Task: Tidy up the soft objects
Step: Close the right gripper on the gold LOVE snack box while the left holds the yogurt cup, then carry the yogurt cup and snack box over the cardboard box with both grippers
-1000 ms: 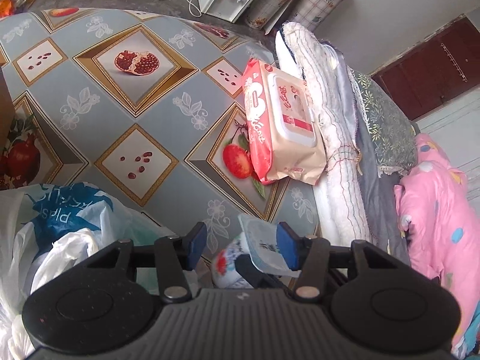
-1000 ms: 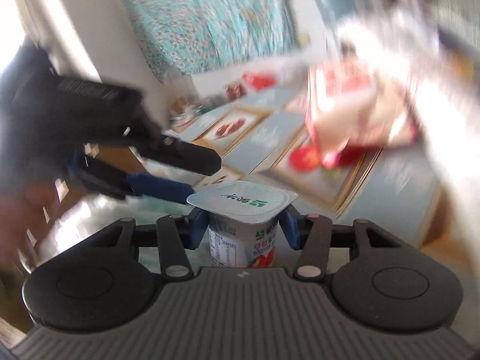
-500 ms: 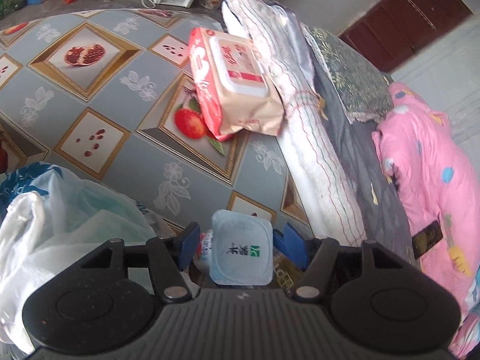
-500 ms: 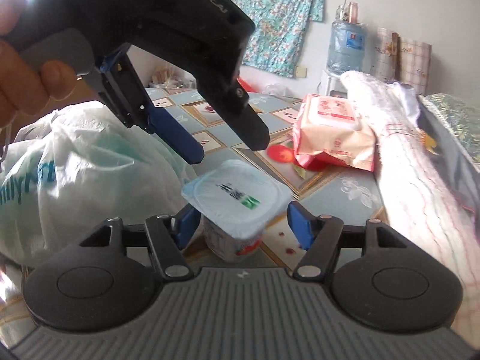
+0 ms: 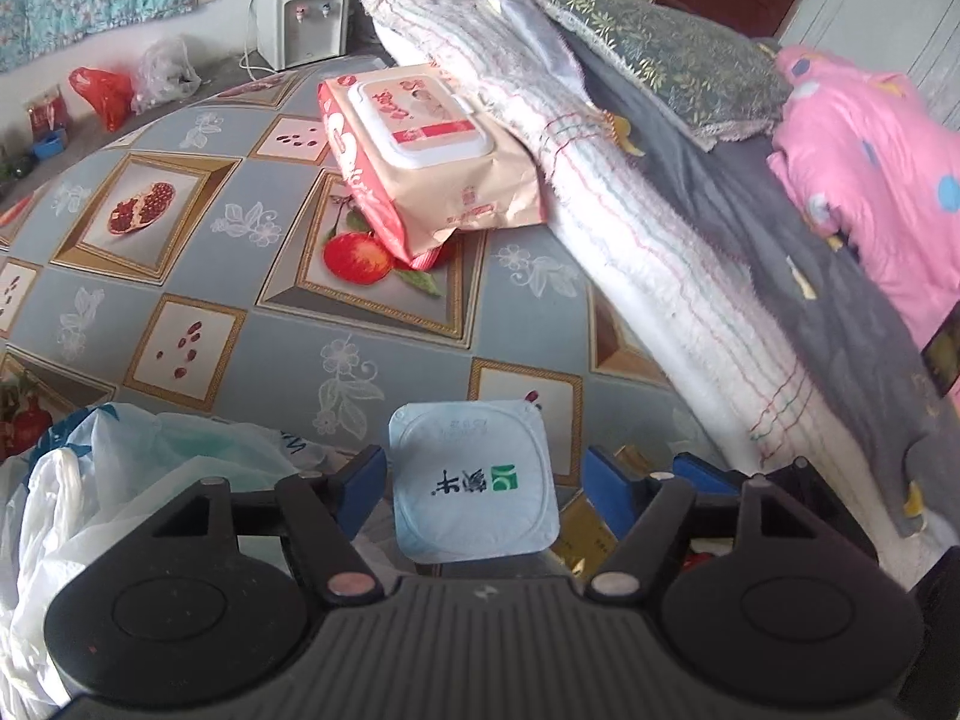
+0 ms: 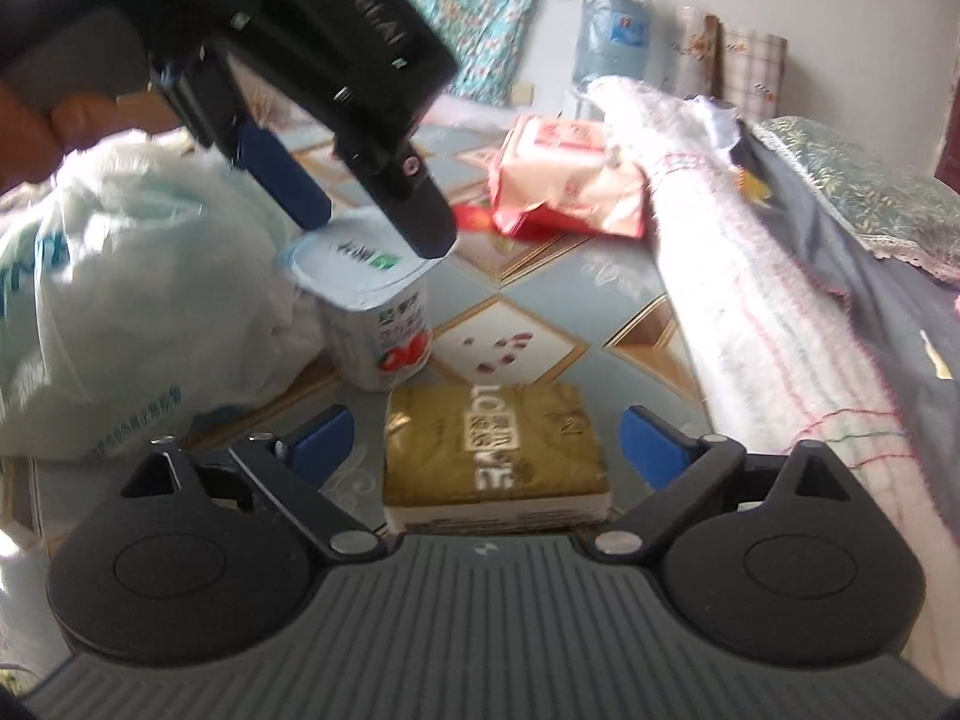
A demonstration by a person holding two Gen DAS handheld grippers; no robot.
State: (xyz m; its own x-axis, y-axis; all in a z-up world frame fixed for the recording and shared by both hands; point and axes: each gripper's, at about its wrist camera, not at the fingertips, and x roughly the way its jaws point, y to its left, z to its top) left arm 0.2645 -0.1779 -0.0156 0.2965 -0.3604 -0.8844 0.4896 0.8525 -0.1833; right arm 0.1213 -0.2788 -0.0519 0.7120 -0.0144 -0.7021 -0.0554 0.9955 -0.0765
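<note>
A yogurt cup [image 6: 375,324] with a pale blue foil lid stands upright on the fruit-patterned tablecloth [image 5: 240,276]. My left gripper [image 5: 483,480] is open right above it, its blue fingers either side of the lid [image 5: 474,477]; it also shows in the right wrist view [image 6: 366,216]. My right gripper [image 6: 489,438] is open wide and empty, with a gold tissue pack [image 6: 495,450] lying between its fingers. A pink wet-wipes pack [image 5: 420,150] lies further back against a rolled white blanket [image 5: 630,204].
A white plastic bag [image 6: 132,276] bulges left of the cup. Folded grey bedding [image 5: 780,252], a green pillow [image 5: 666,54] and a pink quilt [image 5: 870,180] lie to the right. A water dispenser [image 5: 303,12] stands at the back.
My right gripper let go of the yogurt cup, opened and drew back over the tissue pack. My left gripper moved in over the cup, which now stands on the table.
</note>
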